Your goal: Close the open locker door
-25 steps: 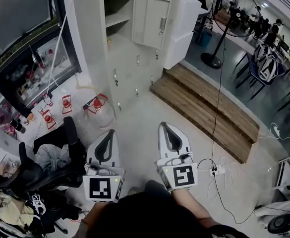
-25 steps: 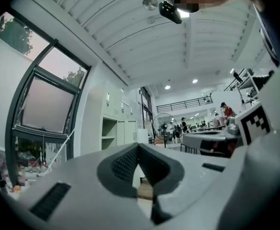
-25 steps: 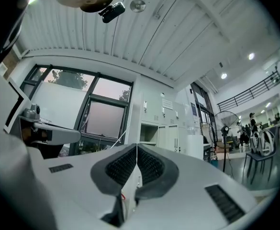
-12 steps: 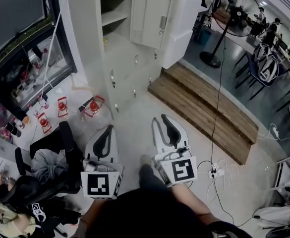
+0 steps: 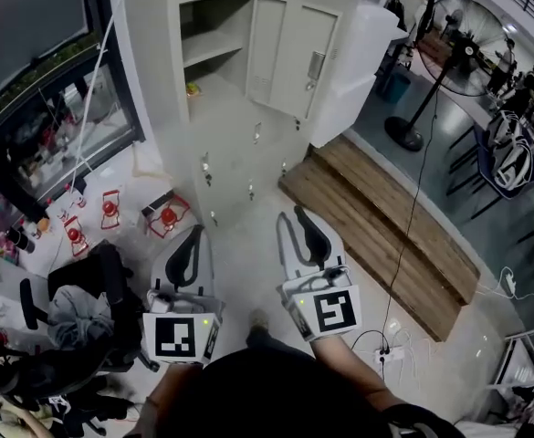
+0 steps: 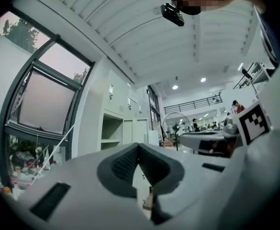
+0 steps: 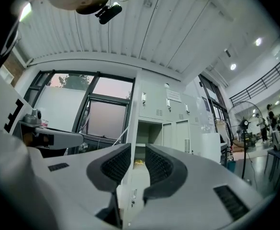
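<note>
Seen from above, a grey locker bank fills the upper centre of the frame. Its open locker door stands out to the right near the top edge, showing a shelf inside. Both grippers sit at lower centre, well apart from that door. The left gripper has its jaws closed tip to tip, holding nothing. The right gripper shows a narrow gap between its jaws, also empty. A wooden platform lies at right. Small red objects, possibly stands, lie at left.
</note>
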`<state>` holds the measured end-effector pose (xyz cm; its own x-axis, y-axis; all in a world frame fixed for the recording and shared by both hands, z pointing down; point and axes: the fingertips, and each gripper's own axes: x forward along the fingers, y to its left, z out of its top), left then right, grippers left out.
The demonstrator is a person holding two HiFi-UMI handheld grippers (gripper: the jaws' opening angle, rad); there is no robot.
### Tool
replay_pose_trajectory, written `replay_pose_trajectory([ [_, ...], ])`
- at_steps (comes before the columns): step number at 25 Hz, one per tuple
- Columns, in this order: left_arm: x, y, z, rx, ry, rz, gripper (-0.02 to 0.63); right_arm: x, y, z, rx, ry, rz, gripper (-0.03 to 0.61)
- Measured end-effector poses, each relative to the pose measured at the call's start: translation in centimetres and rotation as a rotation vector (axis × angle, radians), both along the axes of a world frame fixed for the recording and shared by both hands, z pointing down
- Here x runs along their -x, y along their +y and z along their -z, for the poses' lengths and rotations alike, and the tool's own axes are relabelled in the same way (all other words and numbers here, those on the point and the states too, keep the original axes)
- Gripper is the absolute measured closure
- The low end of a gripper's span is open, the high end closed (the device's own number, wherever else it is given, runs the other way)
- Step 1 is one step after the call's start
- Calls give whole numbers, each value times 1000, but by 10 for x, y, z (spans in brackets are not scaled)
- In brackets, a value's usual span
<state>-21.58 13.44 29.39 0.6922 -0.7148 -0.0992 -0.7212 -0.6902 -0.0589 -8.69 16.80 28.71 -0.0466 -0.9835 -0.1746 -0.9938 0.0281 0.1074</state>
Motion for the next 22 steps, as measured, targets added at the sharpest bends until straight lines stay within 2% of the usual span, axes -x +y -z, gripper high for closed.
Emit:
replay_pose_trajectory([
  [12, -87, -75, 0, -15, -9, 50, 612, -86, -83, -2, -1, -10, 61, 491],
  [22, -120, -104, -9, 13, -25, 49, 612, -118, -111, -15, 29, -36, 59, 491],
])
